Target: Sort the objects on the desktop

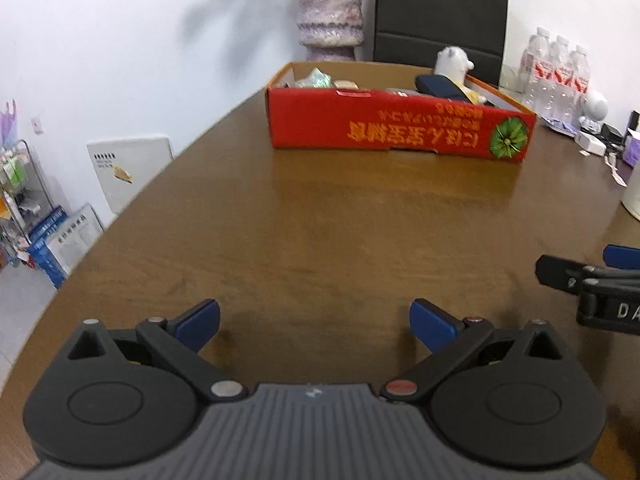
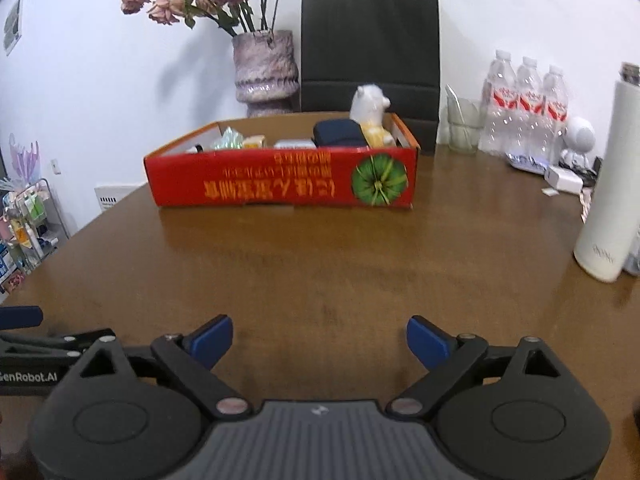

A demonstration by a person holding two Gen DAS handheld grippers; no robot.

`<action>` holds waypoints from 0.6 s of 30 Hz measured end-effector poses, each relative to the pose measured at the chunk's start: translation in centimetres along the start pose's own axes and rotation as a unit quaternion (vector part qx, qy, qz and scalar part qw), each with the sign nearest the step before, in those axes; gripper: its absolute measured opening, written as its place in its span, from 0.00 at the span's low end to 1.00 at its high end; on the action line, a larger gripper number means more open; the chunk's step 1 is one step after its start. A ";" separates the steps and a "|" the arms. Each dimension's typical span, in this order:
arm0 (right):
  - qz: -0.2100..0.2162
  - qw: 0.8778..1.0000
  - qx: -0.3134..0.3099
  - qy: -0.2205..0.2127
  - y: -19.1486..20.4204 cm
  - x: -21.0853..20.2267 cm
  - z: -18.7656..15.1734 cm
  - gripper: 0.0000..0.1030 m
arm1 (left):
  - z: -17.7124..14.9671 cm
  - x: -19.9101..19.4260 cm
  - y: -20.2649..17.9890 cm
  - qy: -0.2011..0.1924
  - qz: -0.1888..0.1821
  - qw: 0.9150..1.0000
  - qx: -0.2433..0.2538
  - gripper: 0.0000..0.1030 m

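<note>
A red cardboard box [image 1: 396, 128] [image 2: 280, 182] stands at the far side of the brown table [image 1: 320, 220] [image 2: 320, 264]. It holds a white plush toy [image 1: 454, 64] [image 2: 370, 110], a dark blue case [image 1: 438, 85] [image 2: 338, 133] and several small packets [image 2: 256, 142]. My left gripper [image 1: 314, 322] is open and empty, low over the near table. My right gripper [image 2: 320, 340] is open and empty, beside it; its side shows at the right edge of the left wrist view [image 1: 592, 280].
A vase of dried flowers [image 2: 266, 68], a black paper bag [image 2: 370, 44], a glass [image 2: 464, 124], water bottles [image 2: 526, 108] and a white tall flask [image 2: 610, 184] stand at the back and right. A shelf rack [image 1: 16, 184] stands off the table's left edge.
</note>
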State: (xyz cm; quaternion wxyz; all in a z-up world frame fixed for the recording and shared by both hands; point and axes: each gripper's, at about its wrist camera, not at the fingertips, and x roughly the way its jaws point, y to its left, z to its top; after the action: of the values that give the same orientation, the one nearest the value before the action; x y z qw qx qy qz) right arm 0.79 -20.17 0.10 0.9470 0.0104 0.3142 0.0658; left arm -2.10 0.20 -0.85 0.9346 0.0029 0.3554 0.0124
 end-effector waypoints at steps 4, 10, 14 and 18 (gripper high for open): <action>-0.010 1.000 -0.014 0.003 0.4 -0.1 -1.1 0.98 | -0.8 -0.1 -0.4 -0.014 -0.002 1.000 0.011 1.00; -0.019 0.999 -0.010 0.031 0.3 0.7 -1.1 1.00 | -0.7 0.2 -0.3 -0.017 -0.009 1.000 0.005 1.00; -0.021 0.999 -0.012 0.032 0.4 0.7 -1.2 1.00 | -0.6 0.4 -0.4 -0.016 -0.010 1.000 0.006 1.00; -0.021 0.999 -0.013 0.032 0.4 0.6 -1.2 1.00 | -0.4 0.6 -0.4 -0.016 -0.011 1.000 0.005 1.00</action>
State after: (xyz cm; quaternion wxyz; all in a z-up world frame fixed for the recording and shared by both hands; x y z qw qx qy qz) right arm 0.53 -19.71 -1.23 0.9378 -0.0101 0.3434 0.0500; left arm -1.92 -0.17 -1.59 0.9401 0.0042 0.3409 0.0002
